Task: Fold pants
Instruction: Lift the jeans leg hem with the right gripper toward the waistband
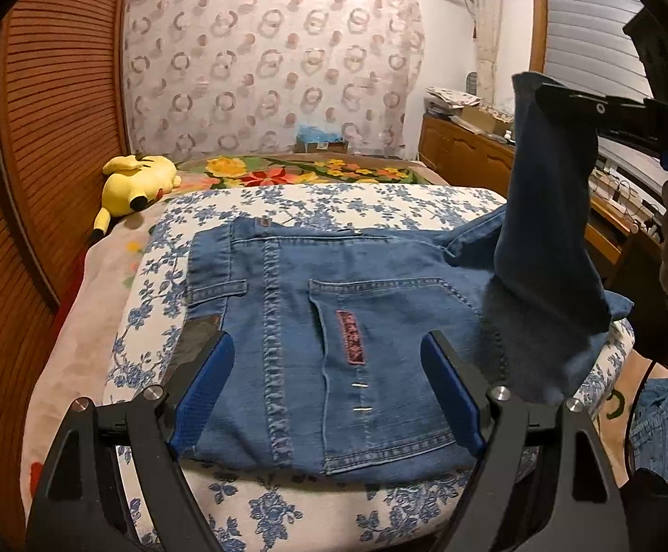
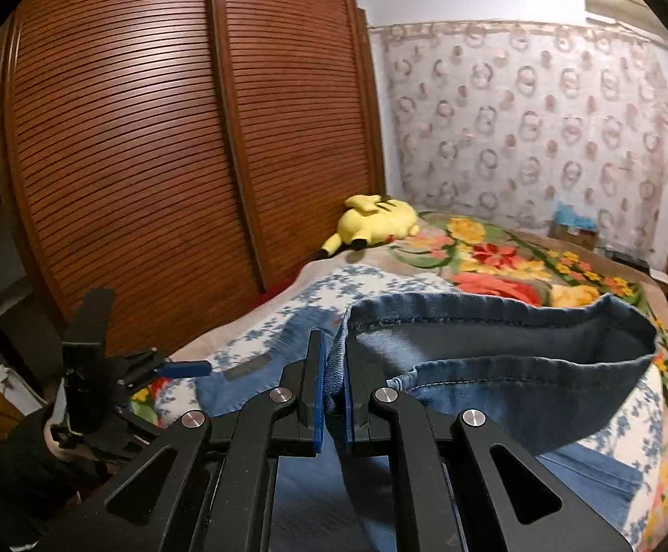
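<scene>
Blue jeans lie on the flower-print bed cover, waist end near me with a back pocket up. My left gripper hovers open just above the waist part, nothing between its blue pads. One pant leg is lifted high at the right, and my right gripper is shut on its top edge. In the right wrist view, my right gripper pinches the leg hem, whose opening gapes to the right. The left gripper shows at the lower left, held by a hand.
A yellow plush toy lies at the far left of the bed. A louvred wooden wardrobe stands close along the left side. A wooden cabinet with clutter lines the right. More denim lies at the lower right.
</scene>
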Motion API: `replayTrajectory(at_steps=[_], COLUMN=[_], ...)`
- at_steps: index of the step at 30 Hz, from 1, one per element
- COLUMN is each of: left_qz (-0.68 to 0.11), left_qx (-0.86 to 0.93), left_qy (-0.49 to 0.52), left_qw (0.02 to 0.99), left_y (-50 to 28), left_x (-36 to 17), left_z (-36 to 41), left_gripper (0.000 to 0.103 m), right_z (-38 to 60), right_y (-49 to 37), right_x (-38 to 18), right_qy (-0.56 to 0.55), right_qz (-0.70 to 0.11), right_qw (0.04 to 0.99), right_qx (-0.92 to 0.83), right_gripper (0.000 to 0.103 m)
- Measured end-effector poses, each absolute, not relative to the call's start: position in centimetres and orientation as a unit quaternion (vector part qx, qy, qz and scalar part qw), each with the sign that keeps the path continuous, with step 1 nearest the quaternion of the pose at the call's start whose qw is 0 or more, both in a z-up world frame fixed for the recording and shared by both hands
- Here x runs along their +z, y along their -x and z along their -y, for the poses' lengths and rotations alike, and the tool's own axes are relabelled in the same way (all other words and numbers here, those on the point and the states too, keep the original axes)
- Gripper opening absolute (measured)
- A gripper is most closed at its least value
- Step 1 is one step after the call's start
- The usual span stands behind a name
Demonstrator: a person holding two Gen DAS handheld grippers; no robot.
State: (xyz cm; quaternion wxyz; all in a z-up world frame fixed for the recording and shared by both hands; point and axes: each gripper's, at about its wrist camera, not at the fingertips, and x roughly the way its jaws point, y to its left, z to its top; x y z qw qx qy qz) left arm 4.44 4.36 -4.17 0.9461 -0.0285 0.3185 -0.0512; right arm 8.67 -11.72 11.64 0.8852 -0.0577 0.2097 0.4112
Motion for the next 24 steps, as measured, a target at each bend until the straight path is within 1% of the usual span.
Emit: replayTrajectory(at_steps=[5,8,10,11,13,14,17,24], left_qz=[-0.322,-0.327,-0.329,-0.33,-0.331,-0.331,-0.332,-0.336], left_qx=[-0.046,-0.043,-0.042,-0.042,-0.041,-0.042,-0.044,-0.057], left_qy=[0.035,0.037,0.039,0.04,0.041,0.041,0.04,0.037], left_qw=[0.945,0.943,0.943,0.942,0.942,0.942,0.941,0.939], left_y=[-4.1,-4.2,-4.2,-4.3,-4.3,-4.4,-4.5,-4.9], left_x=[-4.8,-5.1,-5.4,-5.5,-5.6,-5.6,-5.8,-6.2], left_z=[-4.9,-5.2,-5.3,-5.4,-5.4,-5.4,-5.3,-4.2], left_gripper=[0.084,0.084,0.084,0.084,0.084,0.084,0.084,0.084], right_z=[11.0,10.2,10.2,10.3,10.2,10.3,10.0,11.0], right_y=[-10.0,-10.7,-11.3,-11.5,-11.9,-12.0,-12.8,-12.0], right_x=[11.0,10.4,10.6,10.8,11.5,11.8,12.1,11.7], right_qy=[0.077,0.108,0.104,0.104,0.106,0.105,0.098,0.109], right_qz=[-0.226,-0.233,-0.24,-0.24,-0.235,-0.235,-0.25,-0.24], right_qw=[0.878,0.879,0.875,0.873,0.874,0.873,0.862,0.881], right_qx=[0.415,0.401,0.407,0.411,0.411,0.414,0.431,0.394], right_gripper=[0.006,0.013,0.027,0.031,0.043,0.045,0.047,0.047])
